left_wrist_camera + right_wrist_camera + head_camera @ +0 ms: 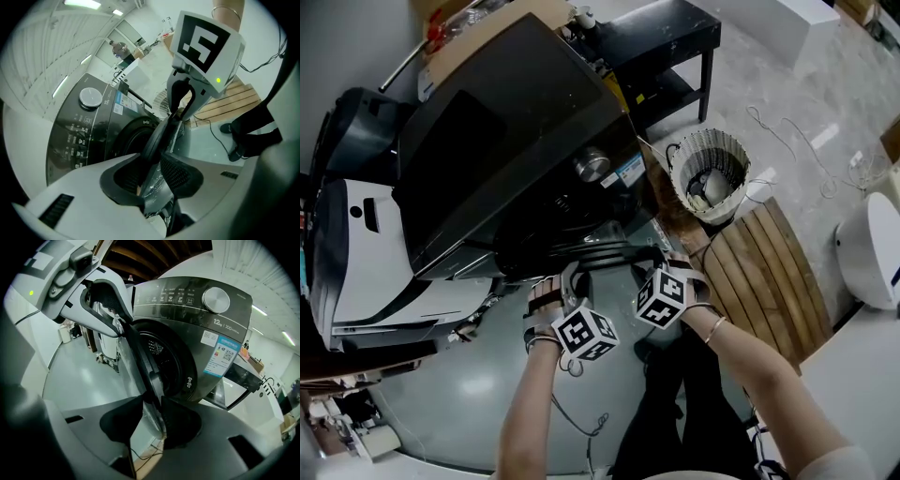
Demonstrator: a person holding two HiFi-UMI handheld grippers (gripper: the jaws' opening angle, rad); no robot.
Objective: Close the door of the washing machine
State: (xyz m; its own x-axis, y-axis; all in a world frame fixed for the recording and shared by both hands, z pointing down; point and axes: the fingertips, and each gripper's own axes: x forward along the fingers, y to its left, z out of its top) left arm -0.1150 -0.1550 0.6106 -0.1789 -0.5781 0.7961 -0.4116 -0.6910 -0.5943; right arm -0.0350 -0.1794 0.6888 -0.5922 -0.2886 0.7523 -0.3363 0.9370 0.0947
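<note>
Door [157, 136] looks rigid, should swing light: your left gripper [152, 171] clamps its rim, right gripper [152, 416] straddles it unclamped; push there.

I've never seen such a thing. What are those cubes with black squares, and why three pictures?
A person holds two gripping tools; the marked cubes belong to them. The head view looks down from the person's head; the other two views look along each tool's jaws. A dark washing machine stands with its door ajar, a white basket beside it. The door's edge sits between both tools' jaws: the left tool grips it; whether the right tool presses I cannot tell.
</note>
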